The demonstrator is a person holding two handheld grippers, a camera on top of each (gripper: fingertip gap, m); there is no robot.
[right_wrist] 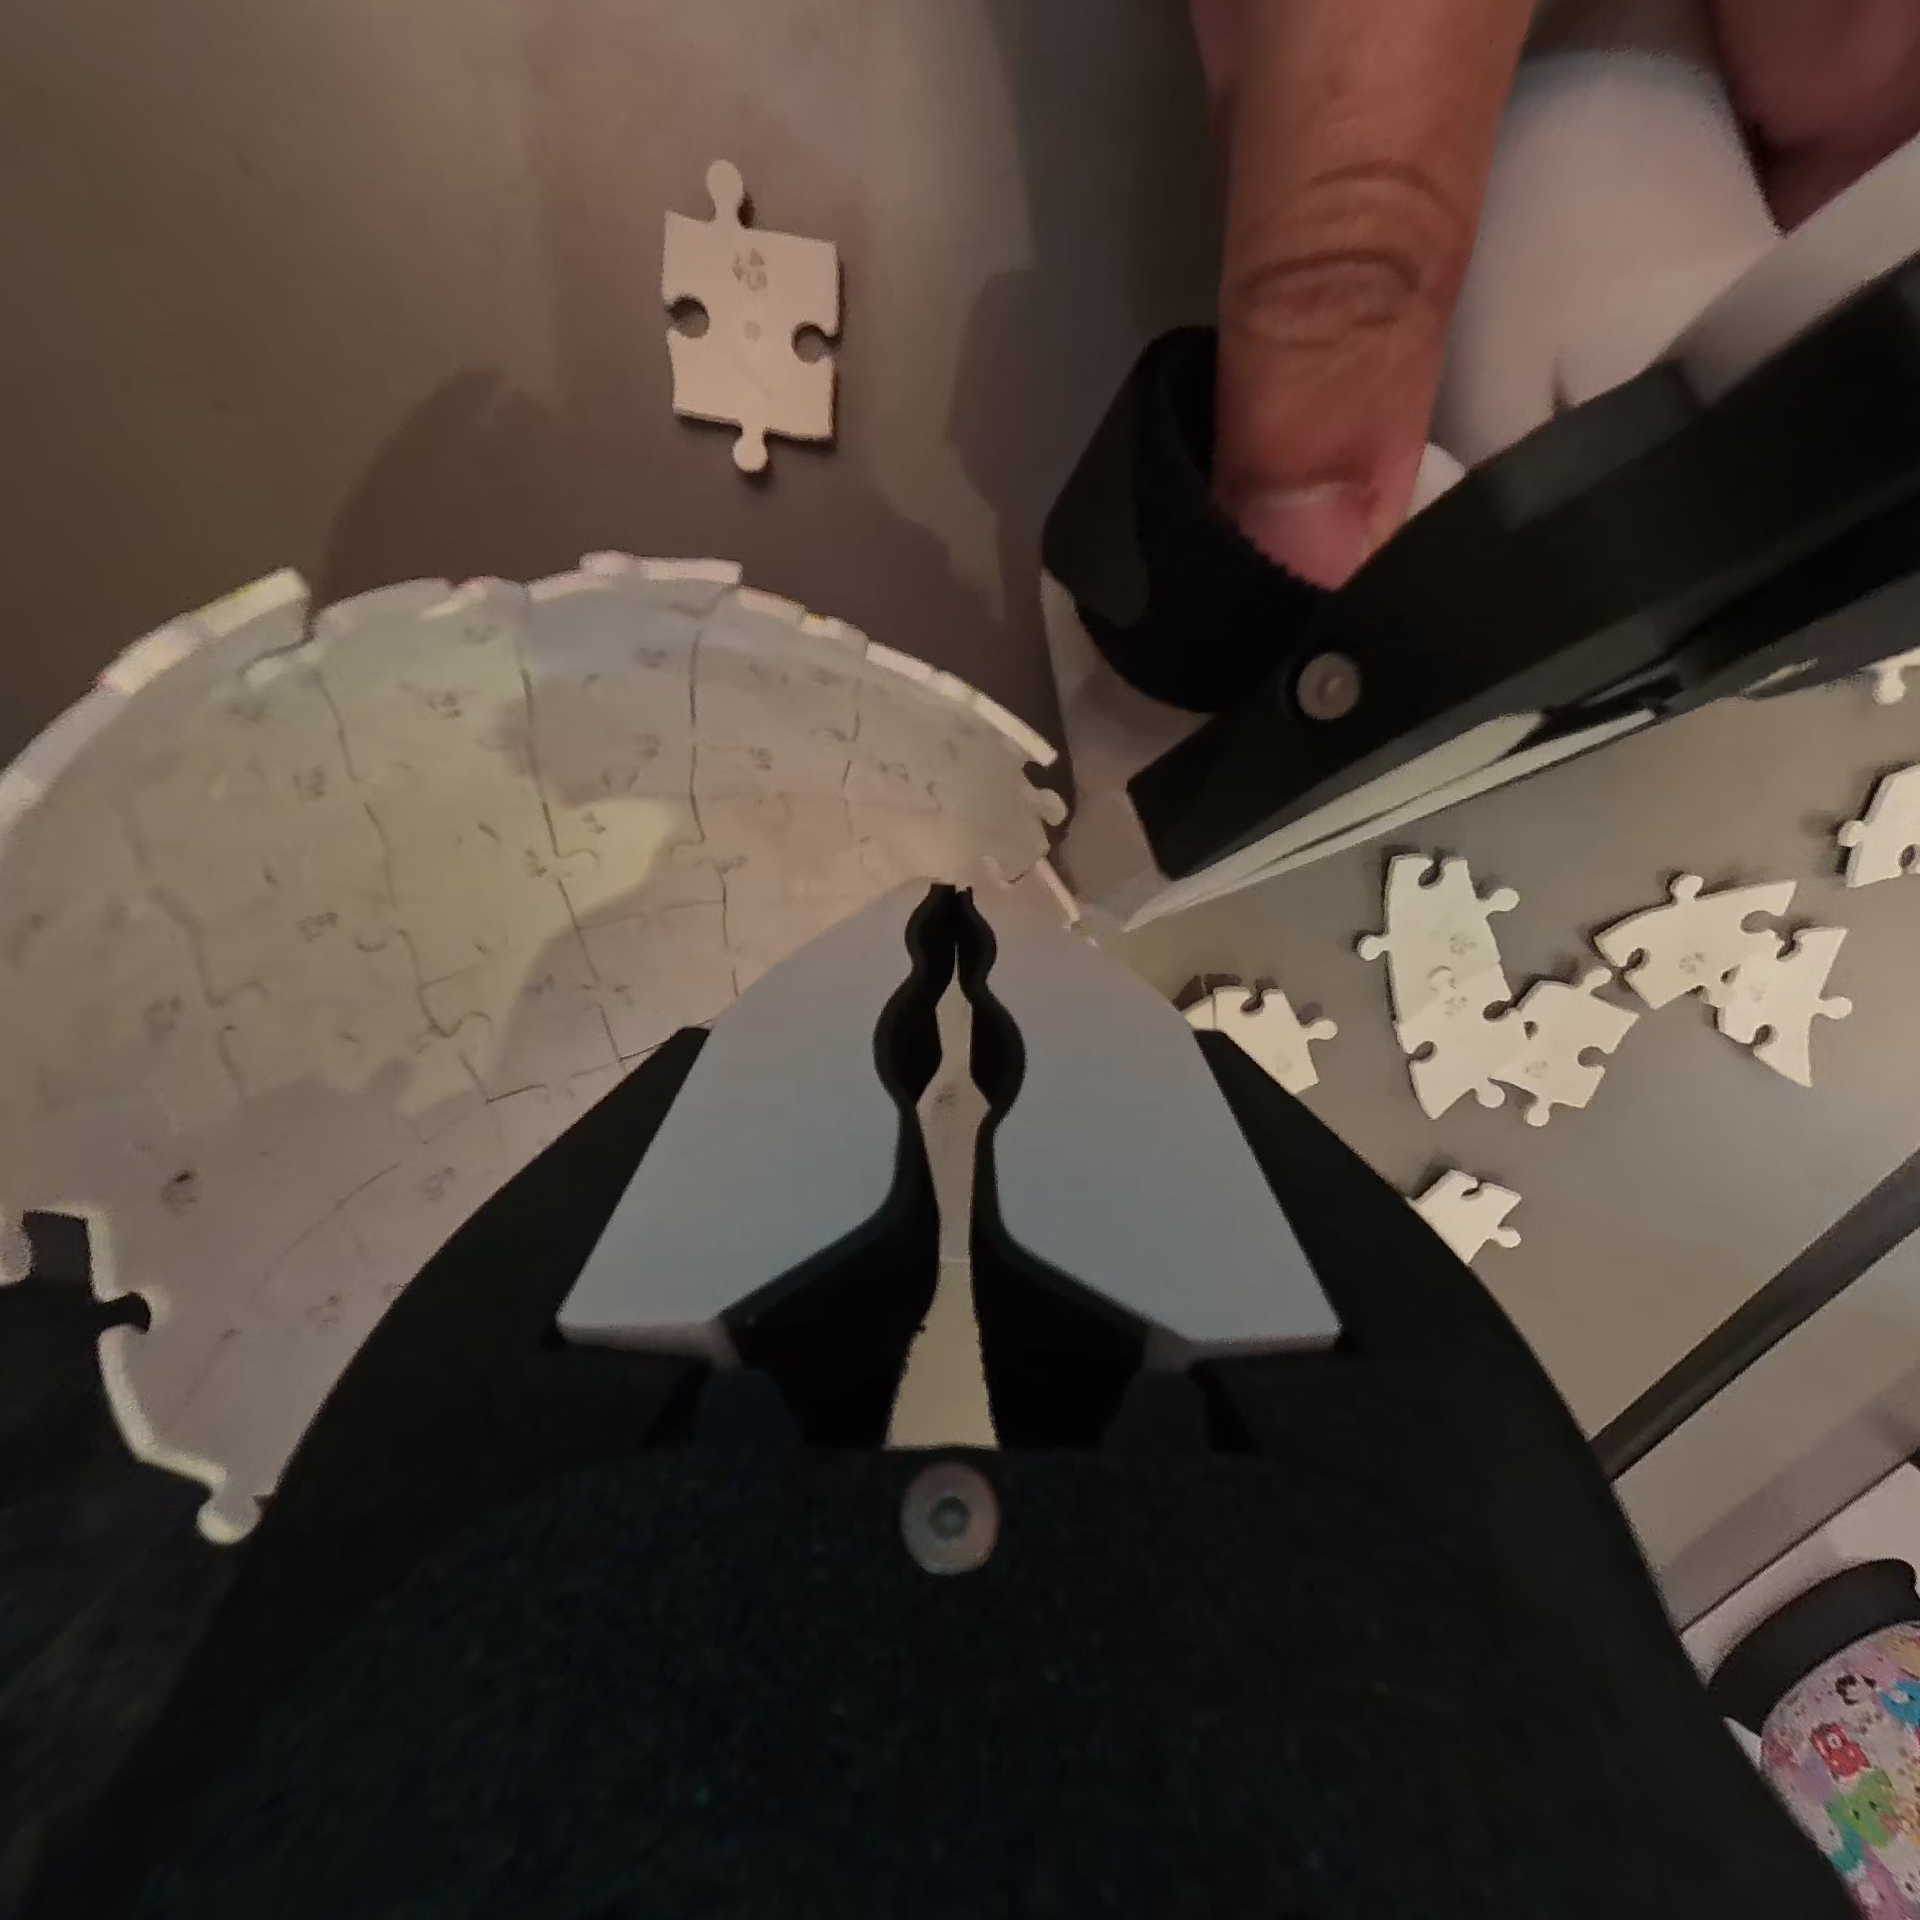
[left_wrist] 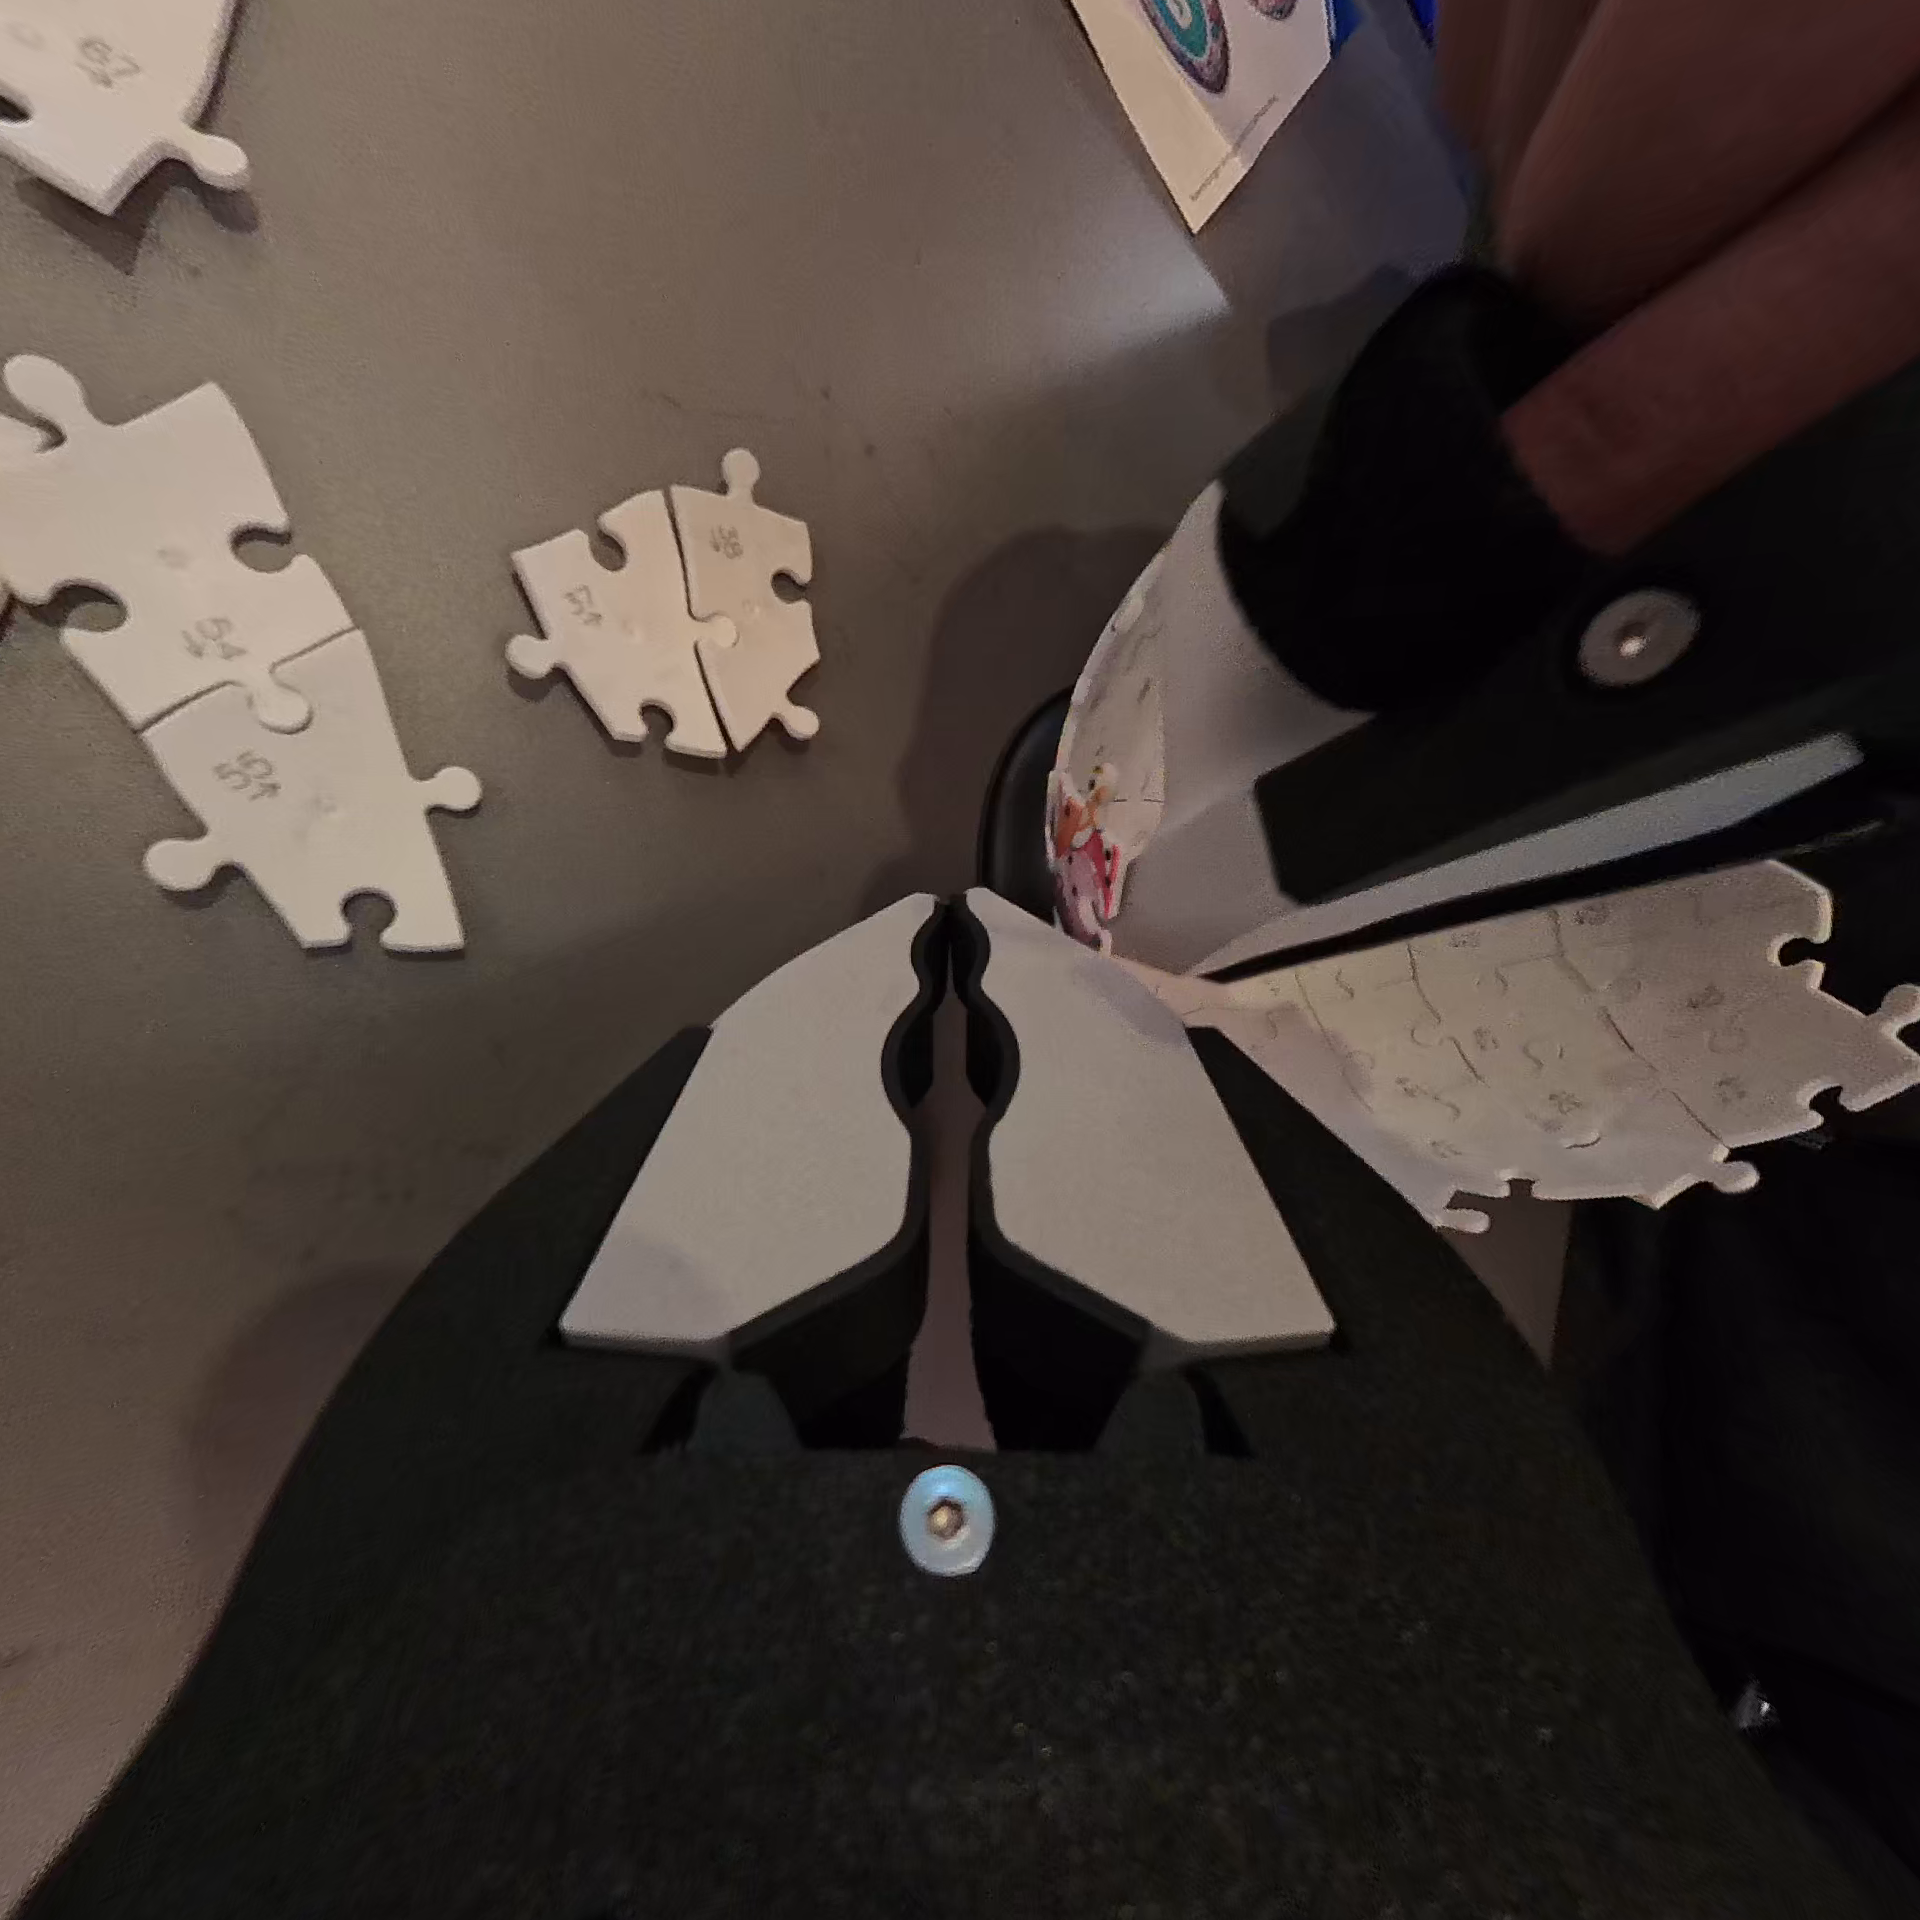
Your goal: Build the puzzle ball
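Your left tool (left_wrist: 951,914) points at 12 o'clock, fingers pressed together, whether pinching the shell's rim you cannot tell. The half-built puzzle ball shell (left_wrist: 1538,1070) spreads at 3 o'clock. Your right tool (right_wrist: 951,899), fingers pressed together, touches the shell (right_wrist: 395,883) rim; its hollow faces you, spreading toward 9 o'clock. Loose pieces (left_wrist: 665,623) lie on the worktop (left_wrist: 727,312).
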